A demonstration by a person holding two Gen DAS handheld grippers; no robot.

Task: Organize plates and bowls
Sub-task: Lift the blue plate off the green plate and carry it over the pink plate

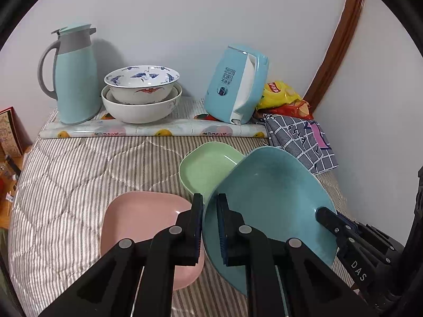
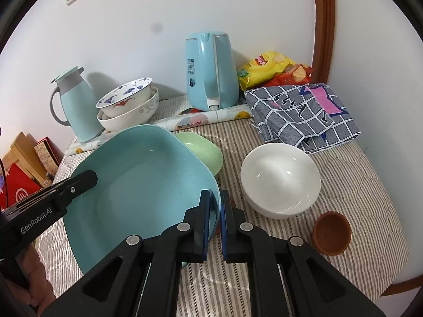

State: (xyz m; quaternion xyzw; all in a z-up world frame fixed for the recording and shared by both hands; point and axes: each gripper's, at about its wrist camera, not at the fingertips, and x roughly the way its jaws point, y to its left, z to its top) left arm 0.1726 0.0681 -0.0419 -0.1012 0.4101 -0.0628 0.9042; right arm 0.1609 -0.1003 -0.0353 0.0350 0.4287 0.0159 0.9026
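Clearly, squarish blue plate [image 1: 267, 192] tilts, glossy, faintly speckled, rounded corners.

The left tongs [image 1: 210, 227] angle steeply downward, jaws clamped on the near left rim of the blue plate [image 1: 269, 200], one black finger [image 1: 197, 227] outside the rim and the other inside. The right tongs [image 2: 215, 227] tilt down likewise, pinching the same plate at its near right rim. Both pairs point toward the far wall, roughly parallel. At the lower left of the right wrist view, part of a hand [image 2: 34, 277] wraps the left handle.
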